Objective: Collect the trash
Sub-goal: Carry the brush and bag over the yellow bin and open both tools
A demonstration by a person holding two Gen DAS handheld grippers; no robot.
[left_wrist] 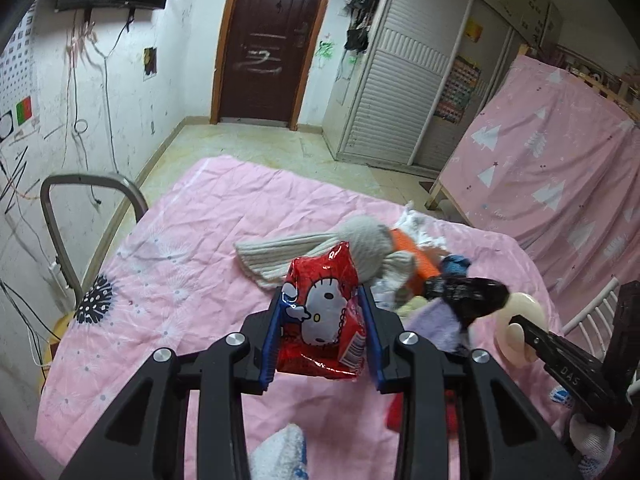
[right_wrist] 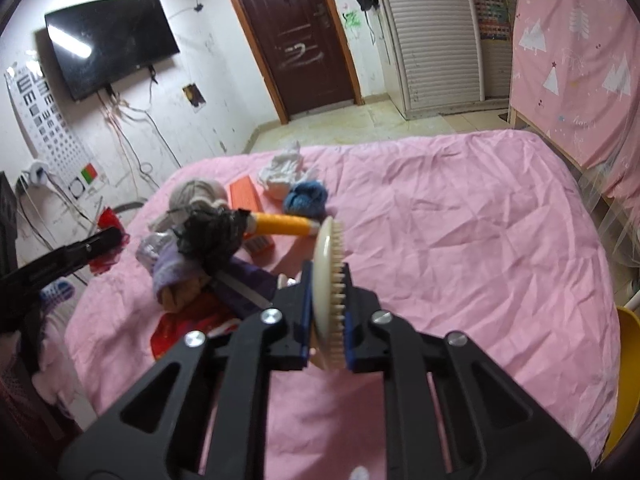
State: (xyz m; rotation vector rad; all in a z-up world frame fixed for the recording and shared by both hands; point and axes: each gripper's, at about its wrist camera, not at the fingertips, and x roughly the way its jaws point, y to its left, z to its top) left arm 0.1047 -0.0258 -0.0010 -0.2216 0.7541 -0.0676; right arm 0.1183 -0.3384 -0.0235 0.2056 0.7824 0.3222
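red snack packet [left_wrist: 324, 316] clamped in left gripper [left_wrist: 322, 334]; cream brush [right_wrist: 330, 292] clamped in right gripper [right_wrist: 328, 312], above pink bed [right_wrist: 460, 240].

A red snack wrapper [left_wrist: 322, 316] — cartoon cat printed on it — is hanging upright, crinkled, above the pink bedspread [left_wrist: 180, 248]. Crumpled black plastic [left_wrist: 466, 296] is lying on the pile mid-bed.

A dark brown door [left_wrist: 266, 40] stands in a scuffed white wall [left_wrist: 184, 60], a black television [right_wrist: 110, 42] mounted nearby. White louvred wardrobes [left_wrist: 394, 92] line pale floor tiles [left_wrist: 248, 144] beyond the pink-sheeted bed [right_wrist: 460, 220].
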